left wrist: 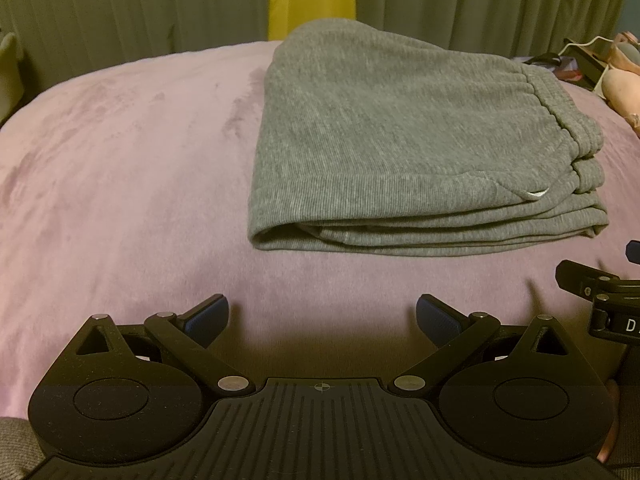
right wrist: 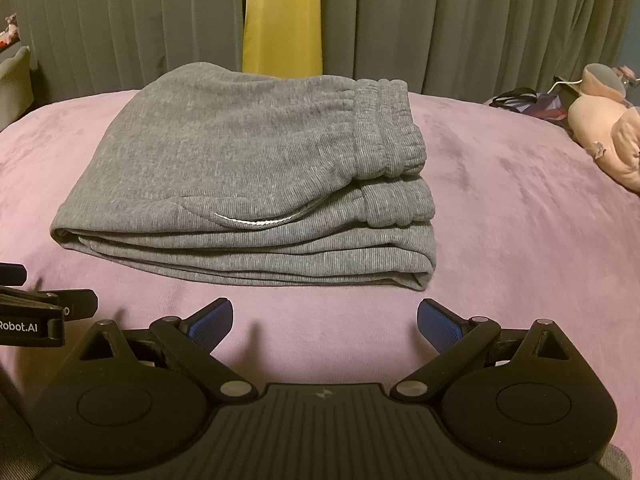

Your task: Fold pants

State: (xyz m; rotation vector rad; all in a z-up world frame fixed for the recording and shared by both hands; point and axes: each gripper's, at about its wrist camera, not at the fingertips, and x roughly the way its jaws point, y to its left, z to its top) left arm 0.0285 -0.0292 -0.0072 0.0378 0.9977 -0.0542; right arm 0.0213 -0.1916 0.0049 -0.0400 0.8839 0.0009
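A pink-lilac plush blanket (right wrist: 500, 200) covers the whole surface, filling the middle and lower frame in both views; its nap shows darker brushed streaks at left in the left wrist view (left wrist: 120, 128).

Grey-green pleated curtains (right wrist: 440, 20) span the top of both frames. A yellow strip (right wrist: 284, 12) shows in the gap between them, top centre.

A pink plush toy (right wrist: 600, 132) lies on the blanket at the right edge. Just beside it, upper right, sit dark items (right wrist: 516, 98) and a white cord (right wrist: 564, 82); their kind cannot be told.

At the far left edge, a pale object (right wrist: 14, 80), partly cut off.
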